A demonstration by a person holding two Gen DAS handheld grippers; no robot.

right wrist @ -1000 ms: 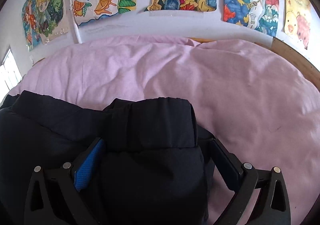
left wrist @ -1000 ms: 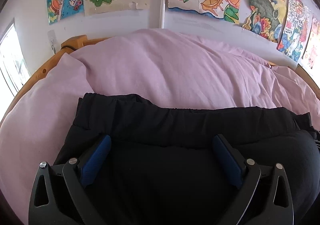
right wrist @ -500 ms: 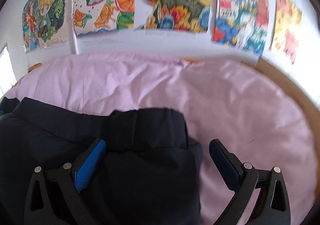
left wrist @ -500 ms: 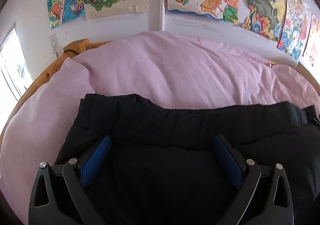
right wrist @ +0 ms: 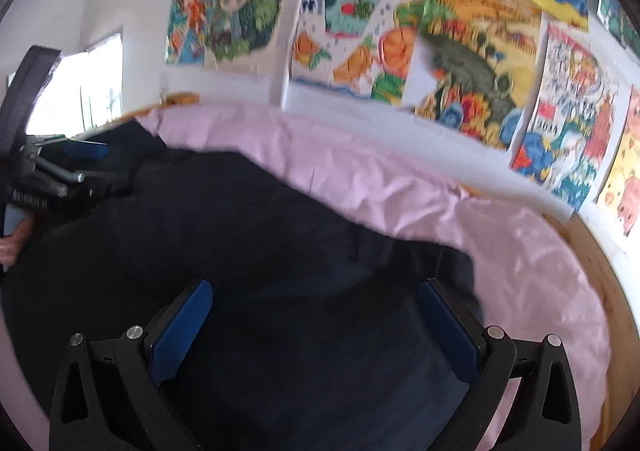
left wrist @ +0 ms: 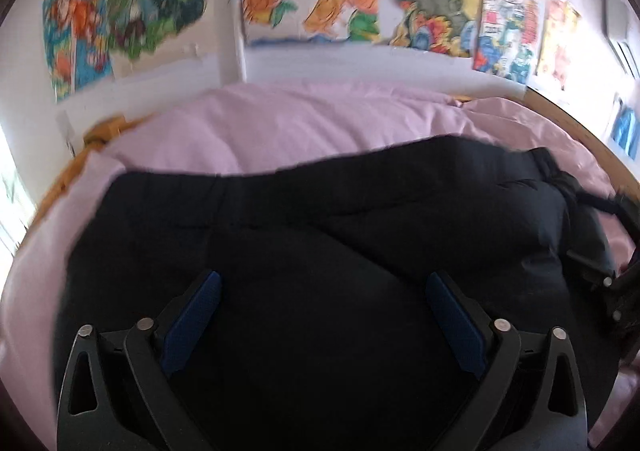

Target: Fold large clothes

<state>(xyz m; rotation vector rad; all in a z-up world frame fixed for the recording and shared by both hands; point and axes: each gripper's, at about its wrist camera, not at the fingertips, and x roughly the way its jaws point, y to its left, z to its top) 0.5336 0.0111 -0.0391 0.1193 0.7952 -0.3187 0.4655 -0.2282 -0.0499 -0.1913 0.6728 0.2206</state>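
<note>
Pink bedding held your black padded garment, soft, bulky, light. Both the left gripper and right gripper hung released, fingers spread; you should pinch its far hem.

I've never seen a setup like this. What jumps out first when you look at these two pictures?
A big black garment sprawls over a pink bedsheet, filling the lower half of both views. Above the bed, bright children's drawings crowd the white wall. Each view is framed by an open gripper with blue pads, the left gripper and the right gripper, poised over the dark cloth.
</note>
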